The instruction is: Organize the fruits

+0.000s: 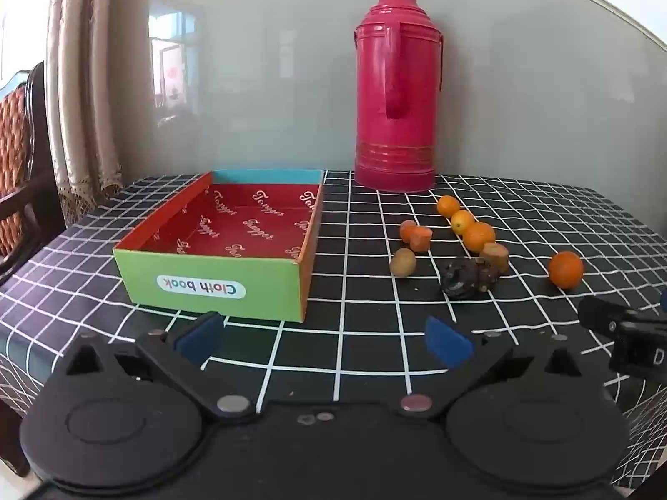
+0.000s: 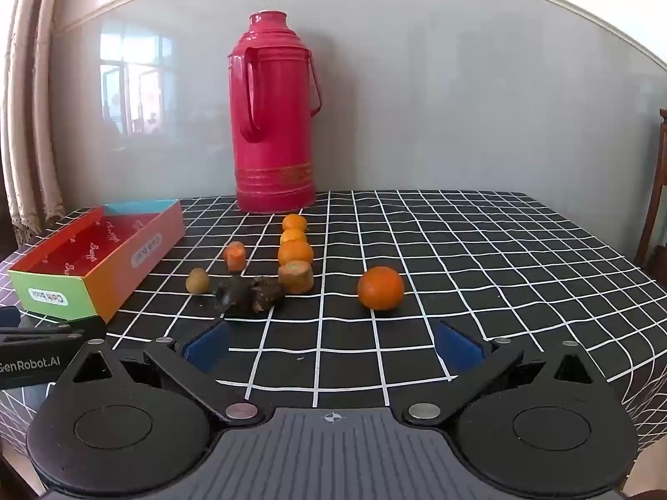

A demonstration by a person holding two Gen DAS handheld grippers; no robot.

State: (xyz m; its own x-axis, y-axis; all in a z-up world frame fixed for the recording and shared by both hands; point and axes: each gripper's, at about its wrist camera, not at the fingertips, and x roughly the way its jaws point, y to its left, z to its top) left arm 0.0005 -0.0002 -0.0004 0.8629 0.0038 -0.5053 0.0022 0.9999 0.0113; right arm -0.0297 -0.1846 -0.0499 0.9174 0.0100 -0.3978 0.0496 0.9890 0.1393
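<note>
Nearby, red thermos point(image 2: 274, 116) behind oranges point(image 2: 295, 252); both tongs point(image 1: 324, 335) point(image 2: 333, 346) spread, empty.

The 2 claws, left claw point(image 1: 324, 335) and right claw point(image 2: 333, 343), gape wide, empty (blue pads apart), both tilted slightly downward.

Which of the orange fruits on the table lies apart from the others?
The largest orange, alone on the right. The other three oranges form a line running back toward the red thermos; this one lies apart, nearest the right gripper.
</note>
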